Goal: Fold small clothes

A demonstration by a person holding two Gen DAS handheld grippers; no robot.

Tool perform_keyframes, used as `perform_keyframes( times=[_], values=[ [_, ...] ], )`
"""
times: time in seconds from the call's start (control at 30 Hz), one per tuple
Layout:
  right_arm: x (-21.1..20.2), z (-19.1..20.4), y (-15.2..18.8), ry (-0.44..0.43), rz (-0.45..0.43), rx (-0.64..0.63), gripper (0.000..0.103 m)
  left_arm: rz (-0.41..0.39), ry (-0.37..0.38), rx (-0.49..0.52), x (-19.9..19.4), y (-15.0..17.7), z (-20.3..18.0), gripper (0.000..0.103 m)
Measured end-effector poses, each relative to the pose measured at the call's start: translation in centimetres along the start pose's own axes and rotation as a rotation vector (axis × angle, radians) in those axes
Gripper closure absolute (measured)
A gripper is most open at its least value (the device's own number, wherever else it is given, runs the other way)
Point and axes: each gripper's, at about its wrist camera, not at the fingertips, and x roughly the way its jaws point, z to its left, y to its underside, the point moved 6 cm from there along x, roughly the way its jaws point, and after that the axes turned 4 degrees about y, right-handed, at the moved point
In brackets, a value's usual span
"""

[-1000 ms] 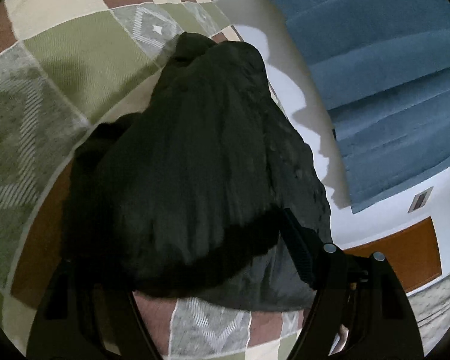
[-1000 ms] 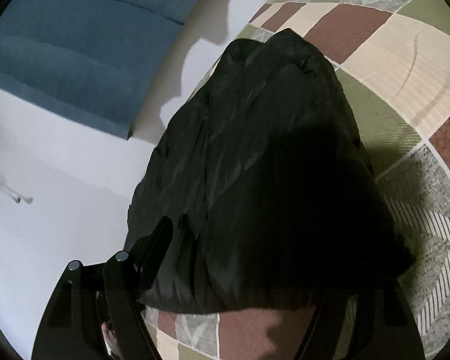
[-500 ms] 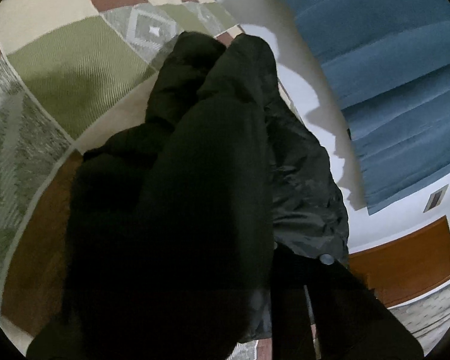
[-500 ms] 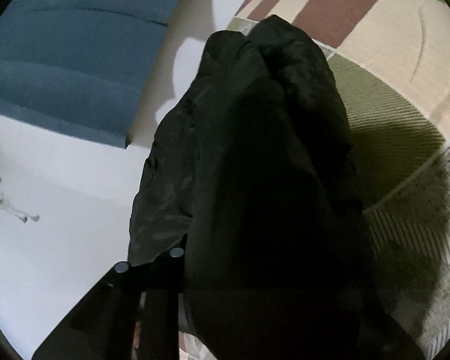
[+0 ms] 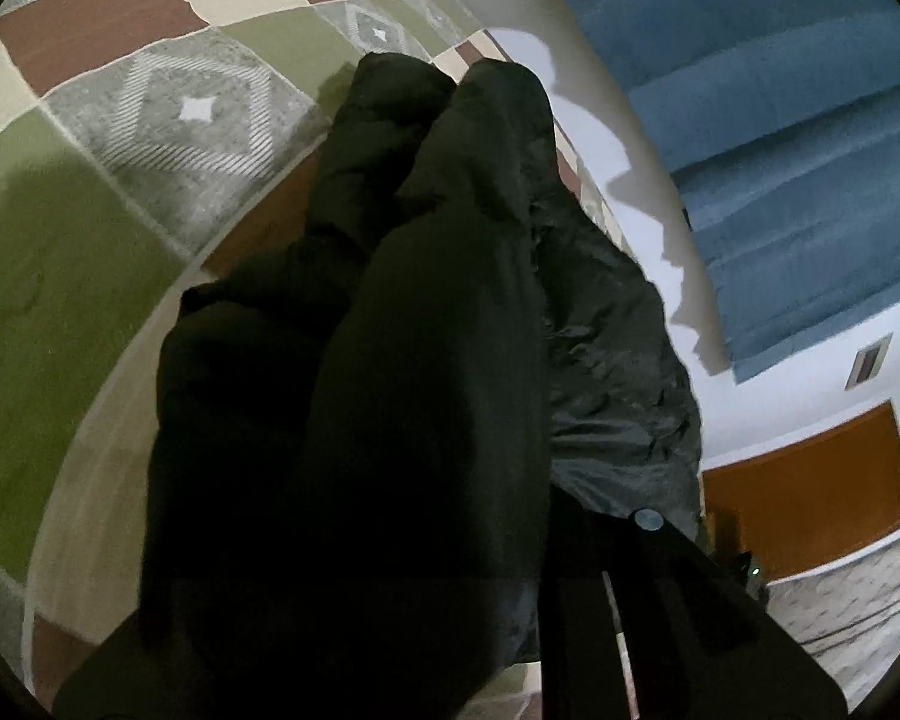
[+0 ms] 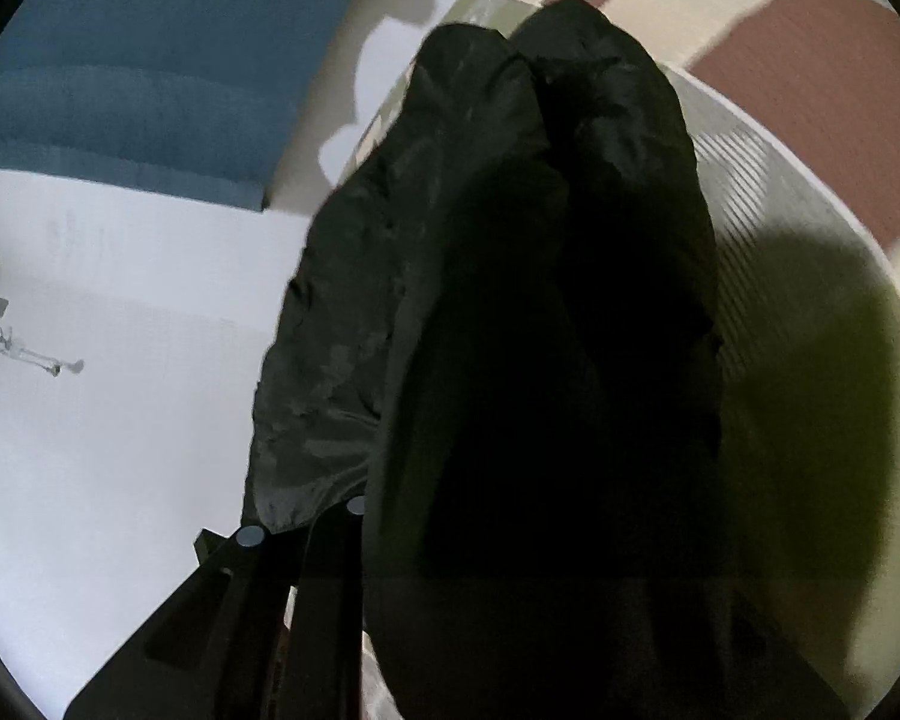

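A black garment (image 5: pixel 426 360) hangs bunched from both grippers above a patchwork rug (image 5: pixel 90 240). In the left wrist view it fills the middle and hides most of my left gripper (image 5: pixel 546 546), whose jaws are closed on its near edge. The right wrist view shows the same black garment (image 6: pixel 510 300) draped over my right gripper (image 6: pixel 366 516), also closed on the cloth. The garment's far end falls in two lobes toward the rug.
A blue sofa (image 5: pixel 780 120) stands past the rug on a white floor (image 6: pixel 120 420). An orange-brown panel (image 5: pixel 810 480) sits at the far right. The rug (image 6: pixel 810 90) has green, brown and cream squares.
Both grippers went from open around the flat garment to closed on its near edge, and lifted it. The cloth has bunched up and now hangs in folds.
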Motion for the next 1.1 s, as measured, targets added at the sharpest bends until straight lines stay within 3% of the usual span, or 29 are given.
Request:
perform_keyframes(
  times=[0.17,0.27,0.4,0.53,0.67,0.77,0.97,1.1],
  values=[
    [-0.6,0.0,-0.6,-0.028,-0.015,0.016,0.075,-0.005,-0.001,-0.016,-0.6,0.2,0.4,0.07],
    [-2.3,-0.1,-0.6,0.025,-0.051,-0.03,0.061,-0.015,-0.012,-0.005,-2.3,0.8,0.4,0.05],
    [-5.7,-1.8,-0.3,0.064,-0.098,-0.016,0.053,-0.029,-0.069,0.057,-5.0,1.8,0.9,0.046],
    [-9.8,-4.1,-1.3,0.126,-0.186,0.026,0.052,-0.139,-0.135,0.104,-9.3,1.1,1.5,0.045],
    [-12.3,-3.4,-3.1,0.131,-0.257,0.005,0.052,-0.21,-0.131,0.144,-11.3,-1.1,0.6,0.036],
    [-11.1,-0.8,-5.6,0.128,-0.265,-0.085,0.052,-0.15,-0.079,0.217,-8.8,-3.3,-1.3,0.031],
    [-4.2,3.7,-9.7,0.126,-0.148,-0.223,0.052,-0.045,-0.12,0.313,-1.6,-8.4,-4.0,0.031],
    [-1.5,4.9,-11.6,0.271,-0.132,-0.359,0.052,-0.009,-0.171,0.366,1.6,-11.1,-4.8,0.031]
  ],
)
